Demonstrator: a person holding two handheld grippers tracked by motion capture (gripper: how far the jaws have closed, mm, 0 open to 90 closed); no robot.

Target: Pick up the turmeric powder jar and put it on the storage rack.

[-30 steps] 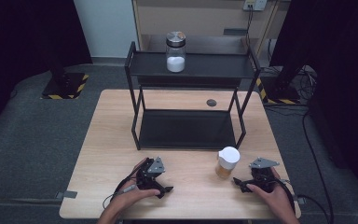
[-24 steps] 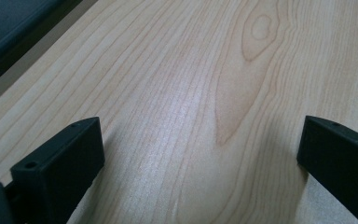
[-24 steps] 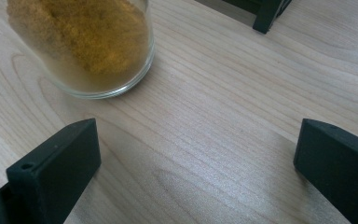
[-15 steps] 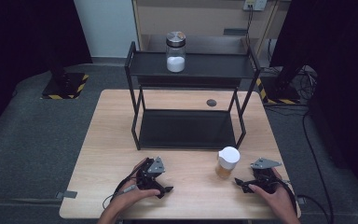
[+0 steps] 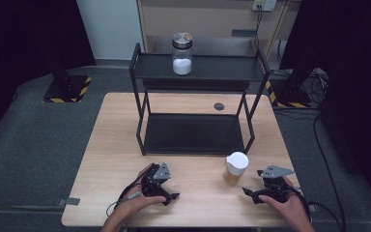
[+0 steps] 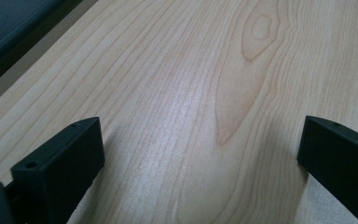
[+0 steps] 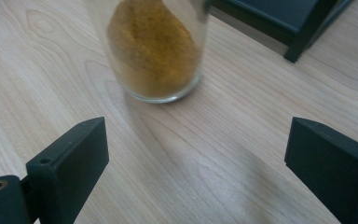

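We have right gripper [image 5: 252, 192] jaws wide, just closing a bit, nothing between; spice jar [image 7: 154, 49] on worktop [image 5: 121, 145] just ahead, near rack [image 5: 195, 133]. Left gripper [image 5: 170, 193] jaws wide, empty. Risk: off-centre approach tips jar.

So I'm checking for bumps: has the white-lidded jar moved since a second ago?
No. The white-lidded jar stays just off the black shelf's front right leg.
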